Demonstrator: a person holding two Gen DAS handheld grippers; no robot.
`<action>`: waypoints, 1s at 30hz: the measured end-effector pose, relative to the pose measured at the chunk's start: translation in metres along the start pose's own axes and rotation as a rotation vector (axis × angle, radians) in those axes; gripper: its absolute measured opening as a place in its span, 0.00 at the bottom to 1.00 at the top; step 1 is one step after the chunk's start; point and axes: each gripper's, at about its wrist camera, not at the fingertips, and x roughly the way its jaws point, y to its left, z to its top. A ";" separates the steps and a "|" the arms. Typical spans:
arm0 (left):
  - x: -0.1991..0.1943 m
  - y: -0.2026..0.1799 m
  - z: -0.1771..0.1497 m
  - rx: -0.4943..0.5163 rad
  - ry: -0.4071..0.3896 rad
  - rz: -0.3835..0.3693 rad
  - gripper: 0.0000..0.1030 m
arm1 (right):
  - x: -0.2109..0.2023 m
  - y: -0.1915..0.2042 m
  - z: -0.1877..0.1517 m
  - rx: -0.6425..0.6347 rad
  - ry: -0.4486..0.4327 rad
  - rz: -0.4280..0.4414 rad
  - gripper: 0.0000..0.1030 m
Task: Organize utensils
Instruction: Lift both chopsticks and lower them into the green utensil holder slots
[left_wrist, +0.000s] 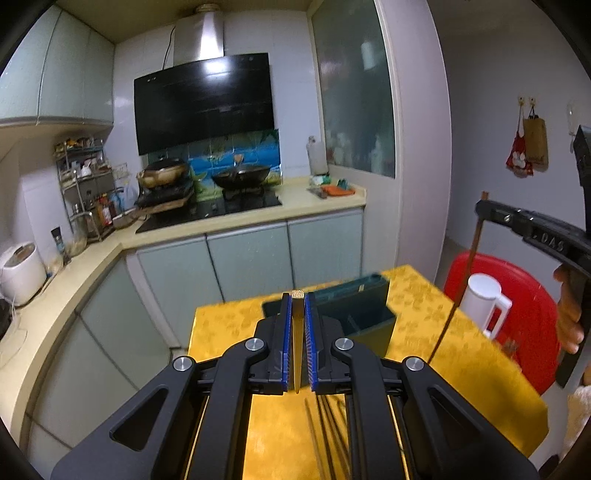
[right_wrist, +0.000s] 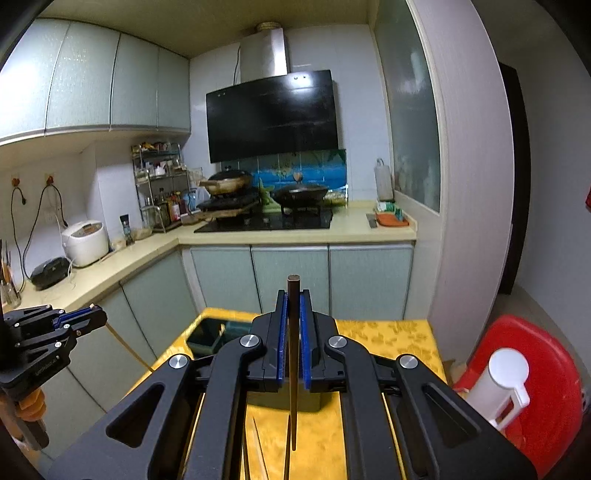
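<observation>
My left gripper (left_wrist: 298, 295) is shut on a golden chopstick (left_wrist: 297, 332) held upright above the yellow table (left_wrist: 229, 332). My right gripper (right_wrist: 292, 293) is shut on a dark brown chopstick (right_wrist: 293, 369), also upright; it shows in the left wrist view (left_wrist: 465, 273) at the right. A dark green utensil holder (left_wrist: 365, 314) with compartments stands on the table just ahead of both grippers; in the right wrist view (right_wrist: 210, 338) it is partly hidden by the fingers. Several more chopsticks (left_wrist: 328, 432) lie on the table below the grippers.
A white lidded jug (left_wrist: 484, 302) stands on a red stool (left_wrist: 517, 325) right of the table. Kitchen counter (right_wrist: 258, 236) with stove, woks, a rice cooker (right_wrist: 85, 242) and a spice rack lies behind. A wall and glass partition stand to the right.
</observation>
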 end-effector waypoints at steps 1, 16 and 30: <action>0.002 0.000 0.007 -0.006 -0.005 -0.005 0.07 | 0.004 0.000 0.006 -0.001 -0.013 -0.001 0.07; 0.092 -0.010 0.062 -0.063 0.021 -0.057 0.07 | 0.065 -0.007 0.045 -0.007 -0.063 -0.009 0.07; 0.155 -0.022 0.023 -0.047 0.132 -0.047 0.07 | 0.129 -0.015 0.003 0.003 0.105 -0.022 0.07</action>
